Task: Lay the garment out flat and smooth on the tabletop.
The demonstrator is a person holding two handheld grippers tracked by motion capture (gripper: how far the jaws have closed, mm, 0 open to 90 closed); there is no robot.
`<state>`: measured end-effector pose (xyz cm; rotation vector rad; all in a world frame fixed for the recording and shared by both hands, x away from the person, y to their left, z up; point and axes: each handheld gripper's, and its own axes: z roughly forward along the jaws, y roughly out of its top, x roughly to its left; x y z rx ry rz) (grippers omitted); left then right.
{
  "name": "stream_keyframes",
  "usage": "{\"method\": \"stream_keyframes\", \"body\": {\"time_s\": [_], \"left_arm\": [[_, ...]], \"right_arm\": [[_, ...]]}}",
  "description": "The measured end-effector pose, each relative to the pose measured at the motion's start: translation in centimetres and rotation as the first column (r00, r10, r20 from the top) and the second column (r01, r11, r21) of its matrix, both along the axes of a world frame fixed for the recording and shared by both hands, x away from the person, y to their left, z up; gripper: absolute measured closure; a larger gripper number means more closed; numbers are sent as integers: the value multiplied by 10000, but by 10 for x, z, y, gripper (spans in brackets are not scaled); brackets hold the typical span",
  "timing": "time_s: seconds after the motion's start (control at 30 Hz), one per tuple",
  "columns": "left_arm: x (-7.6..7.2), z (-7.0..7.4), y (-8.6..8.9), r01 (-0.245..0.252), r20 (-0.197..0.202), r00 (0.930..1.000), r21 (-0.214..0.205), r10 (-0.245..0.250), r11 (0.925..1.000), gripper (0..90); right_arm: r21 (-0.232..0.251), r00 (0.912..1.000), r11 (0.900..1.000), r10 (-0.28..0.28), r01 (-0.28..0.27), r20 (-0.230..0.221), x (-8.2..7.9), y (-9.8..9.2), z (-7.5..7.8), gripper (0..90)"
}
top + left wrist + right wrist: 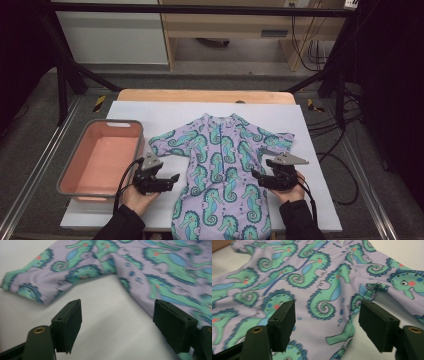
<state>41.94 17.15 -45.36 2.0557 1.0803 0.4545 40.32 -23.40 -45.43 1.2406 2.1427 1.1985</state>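
one romper (pixel 220 170), one bin (pixel 100 157), two grippers apart.

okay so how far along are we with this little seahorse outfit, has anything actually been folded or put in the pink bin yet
Barely started, by the look of it. Done: the lilac seahorse-print baby suit lies flat, unfolded, on the white sheet. In hand: nothing; the left gripper and right gripper sit open at the suit's sides. Left: presumably folding, perhaps into the empty pink plastic bin.

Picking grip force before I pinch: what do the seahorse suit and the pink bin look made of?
Seahorse suit: thin stretchy knit, probably swimwear fabric; matte, with soft ripples near the sleeve. Pink bin: looks like flexible matte plastic or silicone with a grey rim; which one is unclear.
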Motion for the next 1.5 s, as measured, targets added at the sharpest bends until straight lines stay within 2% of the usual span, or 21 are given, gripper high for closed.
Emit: {"method": "stream_keyframes", "body": {"time_s": [0.13, 0.23, 0.37, 0.43, 0.53, 0.57, 0.63, 0.7, 0.77, 0.8, 0.93, 0.97, 1.0, 1.03, 1.1, 1.17, 1.2, 1.23, 1.33, 1.4, 1.5], "left_arm": [[27, -6, -8, -388, -187, 9990, 444, 396, 9983, 228], [41, -14, -9, -619, -343, 9974, 489, 636, 9969, 237], [48, -21, -8, -786, 102, 9969, 862, 780, 9932, 316], [53, -23, -6, -914, 118, 9958, 636, 908, 9938, 358], [57, -27, -7, -1013, 42, 9949, 572, 1012, 9932, 457], [57, -28, -7, -1076, 194, 9941, 631, 1066, 9922, 481], [58, -28, -7, -1287, 210, 9916, 615, 1277, 9898, 563], [59, -27, -6, -1489, 261, 9887, 773, 1473, 9858, 681], [59, -23, -6, -1737, 86, 9847, 1115, 1739, 9785, 841], [58, -21, -6, -1712, 1, 9851, 1081, 1722, 9793, 892], [42, 3, -9, -1652, 827, 9839, 823, 1584, 9828, 895], [39, 11, -11, -1649, 1119, 9816, 886, 1547, 9823, 896], [38, 18, -12, -1567, 1234, 9818, 957, 1445, 9830, 896], [39, 22, -12, -1302, 1052, 9871, 920, 1204, 9872, 895], [43, 20, -14, -1057, 844, 9917, 997, 975, 9894, 889], [48, 9, -17, -1141, 677, 9920, 1181, 1067, 9864, 778], [50, 4, -18, -1197, 552, 9920, 1253, 1136, 9849, 696], [54, -3, -17, -1280, 334, 9916, 1332, 1246, 9828, 657], [62, -14, -13, -1491, -136, 9882, 1510, 1528, 9772, 555], [67, -19, -9, -1674, -215, 9847, 1613, 1730, 9726, 515], [70, -22, -4, -1794, -214, 9829, 1129, 1830, 9773, 517]], "right_arm": [[55, 9993, 9993, 373, -373, 2, -15, 0, 1, 240], [138, 9989, 9988, 468, -468, 26, -24, -3, 0, 229], [151, 9987, 9986, 512, -513, 55, -34, -8, -1, 218], [189, 9989, 9987, 465, -465, 41, -36, -10, -2, 218], [194, 9990, 9988, 449, -449, 39, -35, -9, -3, 219], [183, 9988, 9987, 483, -483, 5, -35, -8, -3, 220], [84, 9986, 9986, 529, -529, -41, -35, -7, -5, 222], [69, 9985, 9985, 549, -549, -18, -35, -7, -5, 227], [96, 9985, 9985, 539, -539, -21, -35, -7, -4, 230], [94, 9985, 9984, 549, -549, 12, -35, -7, -4, 232], [143, 9988, 9987, 487, -487, 21, -35, -8, -3, 238], [148, 9988, 9987, 487, -488, 31, -35, -8, -3, 239], [148, 9989, 9988, 476, -476, 30, -35, -8, -3, 239], [131, 9987, 9986, 505, -506, 10, -35, -8, -3, 239], [108, 9985, 9984, 552, -552, -28, -35, -7, -4, 238], [80, 9983, 9983, 578, -578, -35, -34, -6, -5, 236], [55, 9980, 9980, 634, -634, -70, -34, -6, -5, 235], [68, 9980, 9980, 625, -624, -102, -34, -5, -5, 235], [74, 9979, 9979, 639, -638, -105, -34, -6, -6, 233], [84, 9978, 9979, 650, -649, -108, -34, -6, -6, 233], [80, 9977, 9978, 664, -663, -148, -34, -5, -6, 233]]}}
